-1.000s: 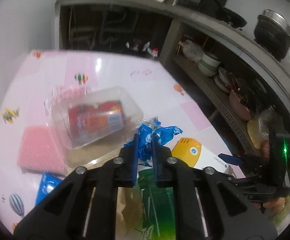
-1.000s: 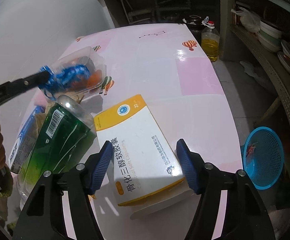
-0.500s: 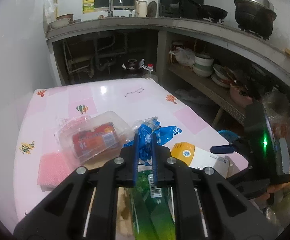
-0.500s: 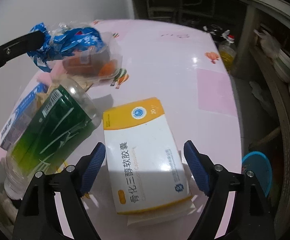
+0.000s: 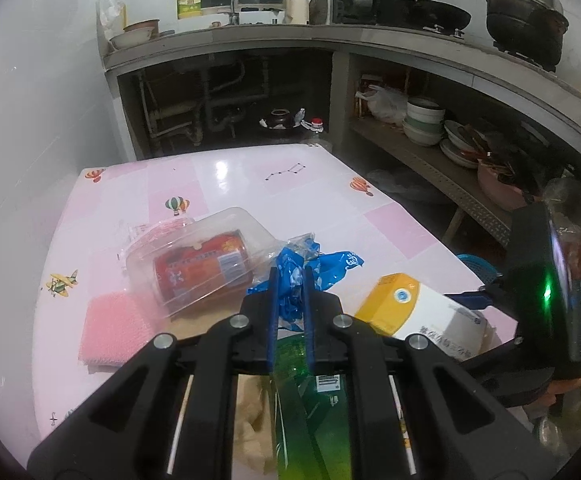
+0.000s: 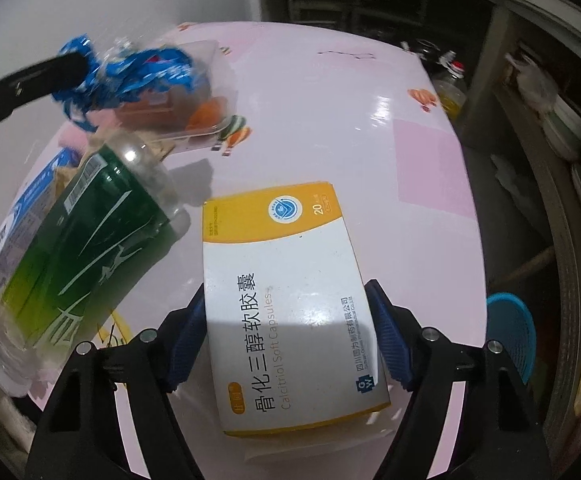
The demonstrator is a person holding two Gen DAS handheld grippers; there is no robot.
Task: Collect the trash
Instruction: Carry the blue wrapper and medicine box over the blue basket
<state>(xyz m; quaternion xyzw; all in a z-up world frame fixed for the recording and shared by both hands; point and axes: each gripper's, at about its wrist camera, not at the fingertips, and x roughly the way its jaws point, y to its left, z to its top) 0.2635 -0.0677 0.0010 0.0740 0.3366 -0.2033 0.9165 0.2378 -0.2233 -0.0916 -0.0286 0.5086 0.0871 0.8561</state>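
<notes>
Left wrist view: left gripper nearly closed, pads pinching the crumpled blue wrapper, which is lifted clear of the pink table. Wrapper bunches toward 1 o'clock past the fingertips, no clear long axis. Clear clamshell with a red can inside sits at 10 o'clock from the tips, can's long axis running 9-to-3, tilted slightly up at the right. Pink sponge at 8 o'clock. Green bottle directly below the jaws, long axis 6-to-12. Medicine box at 3 o'clock, yellow end toward 11.

Right wrist view: right gripper straddles the medicine box, jaws closing. Left pad looks to be at the box edge, right pad just beside the other edge; firm grip cannot be told. Box lies flat, long axis 6-to-12, yellow end at 12. Green bottle at 9 o'clock, axis 7-to-1. Blue basket at 3 o'clock, off the table.
</notes>
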